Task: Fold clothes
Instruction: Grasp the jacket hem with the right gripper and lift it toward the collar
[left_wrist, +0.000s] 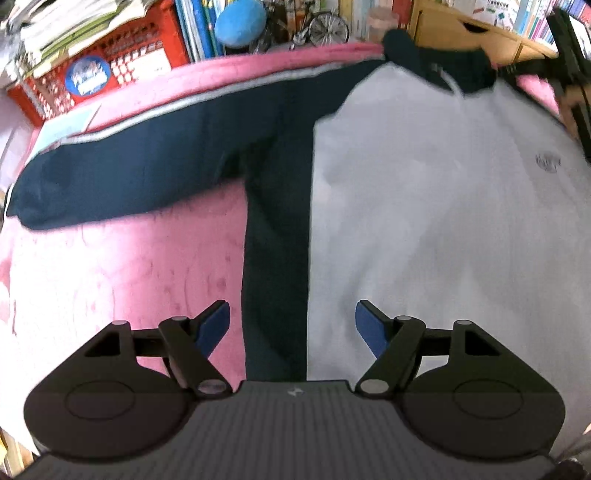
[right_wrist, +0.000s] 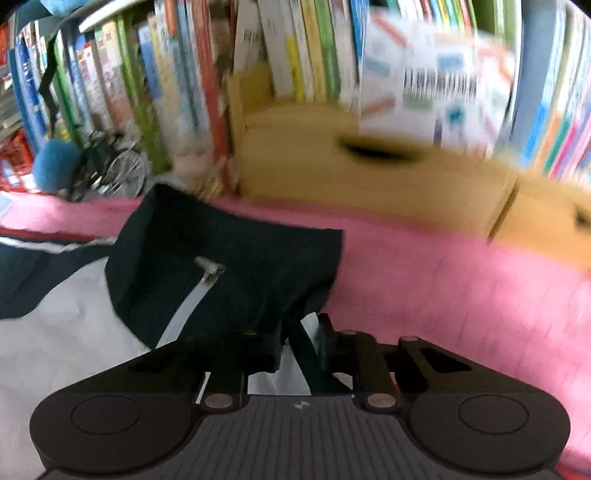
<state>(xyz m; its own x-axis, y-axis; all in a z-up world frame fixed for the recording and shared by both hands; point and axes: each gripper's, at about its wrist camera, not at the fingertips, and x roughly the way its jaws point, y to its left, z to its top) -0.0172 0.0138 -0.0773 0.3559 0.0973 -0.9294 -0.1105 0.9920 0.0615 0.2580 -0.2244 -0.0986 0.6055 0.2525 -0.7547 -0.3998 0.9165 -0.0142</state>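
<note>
A white and navy jacket (left_wrist: 424, 206) is lying spread flat on a pink blanket (left_wrist: 122, 280), its white body to the right in the left wrist view and one navy sleeve (left_wrist: 140, 166) stretching out to the left. The navy collar (right_wrist: 229, 258), with a white zipper running up it, is sitting at the far edge of the blanket.

The right gripper (right_wrist: 299, 332) is pinching dark fabric just below the collar: its fingers are standing close together with a fold of the navy cloth and a white sliver caught between them, so they are gripping the jacket near the neck. The view here is blurred.

The left gripper (left_wrist: 292, 325) is hanging above the jacket's lower part, pointing steeply down. Its blue-padded fingers (left_wrist: 212, 328) are spread wide and holding nothing; the navy side panel and the edge of the white body are lying below the gap, one finger over the pink blanket, the other over white cloth.

Beyond the blanket a wooden box (right_wrist: 369, 177) is standing just behind the collar, with rows of books (right_wrist: 177, 74) behind it. A red crate (left_wrist: 99, 66), a blue ball (left_wrist: 240, 22) and a small model bicycle (left_wrist: 317, 27) are lining the far side.
</note>
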